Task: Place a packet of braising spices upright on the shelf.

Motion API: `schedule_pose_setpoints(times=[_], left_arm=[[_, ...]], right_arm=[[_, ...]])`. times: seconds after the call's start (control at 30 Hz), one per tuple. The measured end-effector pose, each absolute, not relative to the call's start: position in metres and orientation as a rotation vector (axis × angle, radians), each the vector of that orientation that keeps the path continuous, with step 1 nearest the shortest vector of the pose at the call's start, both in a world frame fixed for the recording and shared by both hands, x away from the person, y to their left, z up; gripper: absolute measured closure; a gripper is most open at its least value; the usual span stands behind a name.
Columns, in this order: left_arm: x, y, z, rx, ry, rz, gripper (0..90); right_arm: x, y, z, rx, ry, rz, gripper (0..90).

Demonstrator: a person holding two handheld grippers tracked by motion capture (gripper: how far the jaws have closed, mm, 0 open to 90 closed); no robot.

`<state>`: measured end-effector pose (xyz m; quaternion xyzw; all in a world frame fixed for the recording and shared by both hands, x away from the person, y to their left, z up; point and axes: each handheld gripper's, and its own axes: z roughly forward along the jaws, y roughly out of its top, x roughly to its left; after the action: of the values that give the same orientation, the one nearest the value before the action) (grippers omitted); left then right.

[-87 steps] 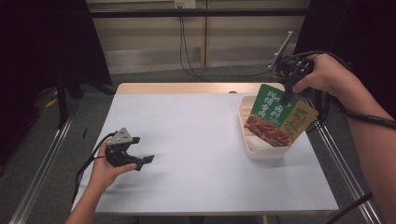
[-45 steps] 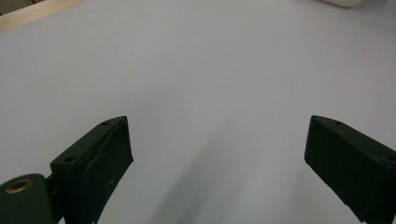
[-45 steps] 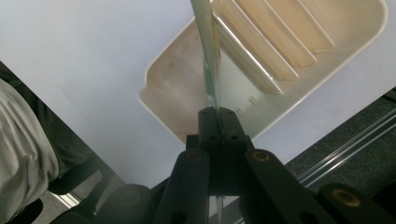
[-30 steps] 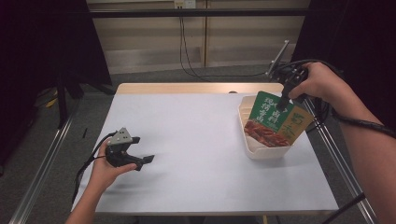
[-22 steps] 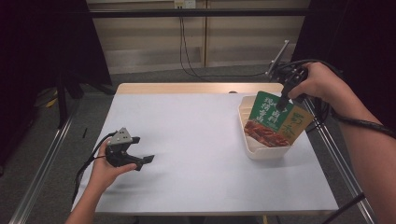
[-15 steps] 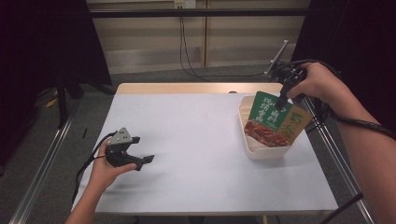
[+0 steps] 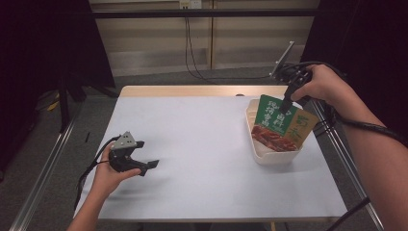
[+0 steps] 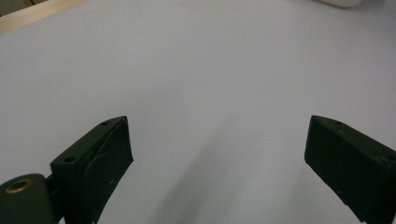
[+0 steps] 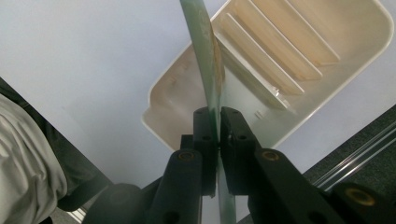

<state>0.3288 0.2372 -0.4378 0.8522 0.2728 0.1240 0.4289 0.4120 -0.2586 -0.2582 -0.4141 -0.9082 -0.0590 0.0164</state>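
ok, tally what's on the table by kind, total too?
Food pouch: 1, pinched at its top edge by the right gripper
Cream slotted tray: 1
Grippers, with the left gripper: 2
Total: 4

My left gripper (image 7: pixel 144 166) low and level, jaws spread wide, my right gripper (image 7: pixel 287 102) raised, pointing down, jaws just eased a little, still pinched close together, both forearms extended.

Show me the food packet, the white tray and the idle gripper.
Food packet (image 7: pixel 275 126), high view, printed front.
White tray (image 9: pixel 170 101), right gripper view, near rim.
Left gripper (image 7: pixel 146 164), high view, between its open jaws.
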Motion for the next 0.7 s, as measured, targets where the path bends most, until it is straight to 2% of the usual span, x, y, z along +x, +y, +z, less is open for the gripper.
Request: schedule_pose_setpoints(times=[0.1,0.13,0.2,0.27,0.33,0.4,0.47,0.5,0.6,0.7], left_arm=[[0.329,0.237,-0.438,2.126,0.681,0.316,7.3],[0.329,0.237,-0.438,2.13,0.68,0.317,7.3],[0.329,0.237,-0.439,2.123,0.678,0.302,7.3],[0.329,0.237,-0.439,2.119,0.677,0.303,7.3],[0.329,0.237,-0.439,2.12,0.678,0.304,7.3],[0.329,0.237,-0.439,2.12,0.679,0.303,7.2],[0.329,0.237,-0.439,2.119,0.68,0.303,7.3],[0.329,0.237,-0.439,2.126,0.682,0.306,7.3],[0.329,0.237,-0.439,2.119,0.678,0.305,7.3],[0.329,0.238,-0.439,2.125,0.682,0.307,7.3]], right_arm=[[0.412,-0.258,-0.258,-1.315,-2.803,-0.202,82.4],[0.413,-0.258,-0.258,-1.325,-2.794,-0.228,76.4],[0.413,-0.258,-0.258,-1.339,-2.787,-0.231,73.4],[0.414,-0.257,-0.257,-1.358,-2.788,-0.223,61.8],[0.414,-0.257,-0.257,-1.358,-2.786,-0.227,61.0],[0.413,-0.255,-0.255,-1.347,-2.807,-0.225,52.6],[0.413,-0.254,-0.255,-1.341,-2.812,-0.216,50.9],[0.413,-0.254,-0.254,-1.339,-2.818,-0.213,45.9],[0.412,-0.255,-0.25,-1.353,-2.832,-0.192,40.1],[0.411,-0.256,-0.247,-1.347,-2.845,-0.173,37.8]])
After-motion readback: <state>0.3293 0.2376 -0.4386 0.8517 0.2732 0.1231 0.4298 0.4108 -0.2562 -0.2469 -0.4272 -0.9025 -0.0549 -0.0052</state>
